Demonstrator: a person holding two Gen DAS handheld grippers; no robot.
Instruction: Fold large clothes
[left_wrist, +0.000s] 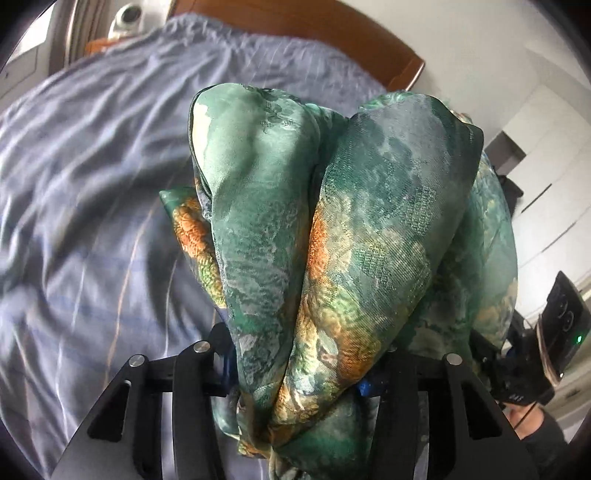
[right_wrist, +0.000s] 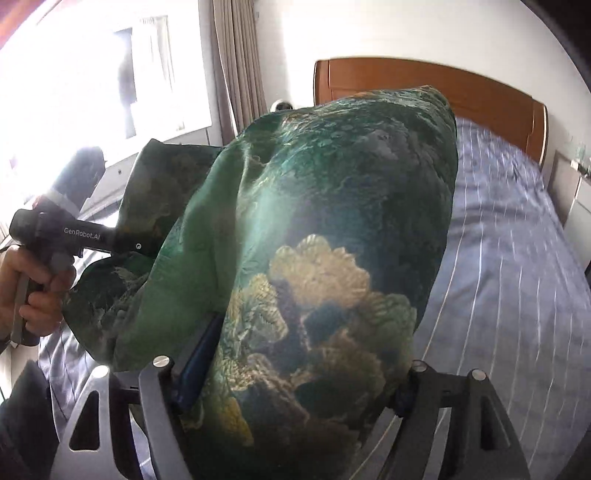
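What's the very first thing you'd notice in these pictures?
The big shiny green cloth with orange flowery patches: it bulges up between the jaws of both grippers and fills the middle of each view. Under it spreads a bed with a wrinkled blue striped sheet, and a brown wooden headboard stands at the far end.

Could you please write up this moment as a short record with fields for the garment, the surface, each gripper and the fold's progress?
garment: green printed garment, bunched and lifted, not flat
surface: bed with blue striped sheet, wooden headboard behind
left gripper: fabric bunched between its jaws
right gripper: a wide fold of the same garment fills its jaws
person: a hand on the left gripper's handle, seen from the right wrist
progress: no neat fold visible yet
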